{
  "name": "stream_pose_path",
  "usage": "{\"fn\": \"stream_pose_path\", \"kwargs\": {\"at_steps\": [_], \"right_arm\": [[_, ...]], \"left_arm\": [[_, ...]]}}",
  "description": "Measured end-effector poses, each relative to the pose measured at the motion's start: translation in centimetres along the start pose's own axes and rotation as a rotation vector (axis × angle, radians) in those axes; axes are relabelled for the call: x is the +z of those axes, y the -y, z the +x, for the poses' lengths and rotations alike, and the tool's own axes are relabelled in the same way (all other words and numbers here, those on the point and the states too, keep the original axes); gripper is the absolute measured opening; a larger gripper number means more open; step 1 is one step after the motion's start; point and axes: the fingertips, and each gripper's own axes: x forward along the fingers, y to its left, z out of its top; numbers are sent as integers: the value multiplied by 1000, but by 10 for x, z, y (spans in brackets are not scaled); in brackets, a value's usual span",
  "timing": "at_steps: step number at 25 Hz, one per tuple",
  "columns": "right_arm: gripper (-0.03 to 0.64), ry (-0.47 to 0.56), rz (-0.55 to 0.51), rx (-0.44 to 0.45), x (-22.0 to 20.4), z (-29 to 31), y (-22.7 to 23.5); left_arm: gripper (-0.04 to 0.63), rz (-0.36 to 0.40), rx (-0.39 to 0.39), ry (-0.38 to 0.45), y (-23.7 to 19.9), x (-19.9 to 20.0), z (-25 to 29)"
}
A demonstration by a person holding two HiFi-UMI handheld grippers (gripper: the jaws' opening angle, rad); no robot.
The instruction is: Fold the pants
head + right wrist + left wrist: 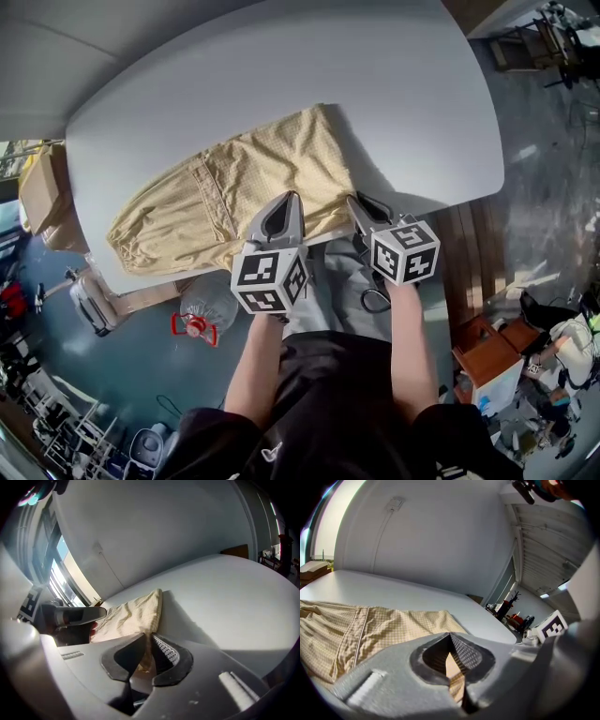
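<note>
Pale yellow checked pants (pixel 234 187) lie spread on the grey table (pixel 403 94), one end reaching the near edge. My left gripper (pixel 291 199) is at that edge, its jaws closed with yellow cloth pinched between the tips (pixel 450 638). A hand's width to the right, my right gripper (pixel 354 202) holds the same edge, and a fold of the pants (pixel 136 613) runs down between its closed jaws (pixel 149 638). The left gripper (pixel 70 616) shows beside the cloth in the right gripper view. The cloth inside both grips is partly hidden.
Below the table's near edge stand a clear water jug with a red cap (pixel 199 317), a cardboard box (pixel 42 192) at the left and a brown wooden box (pixel 483 345) at the right. Clutter covers the floor around. The table's far half is bare grey surface.
</note>
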Motion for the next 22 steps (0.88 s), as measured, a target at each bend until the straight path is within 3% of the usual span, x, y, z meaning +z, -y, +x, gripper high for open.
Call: {"fn": "stream_pose_path", "kwargs": {"at_steps": [15,22], "right_arm": [[49,51,83,-172,19,-136,166],[44,90,18,-136,50,-161,152]], "left_arm": [[4,43,-172,-22,147,-11,70],[4,26,-148,10,145,-6,53]]}}
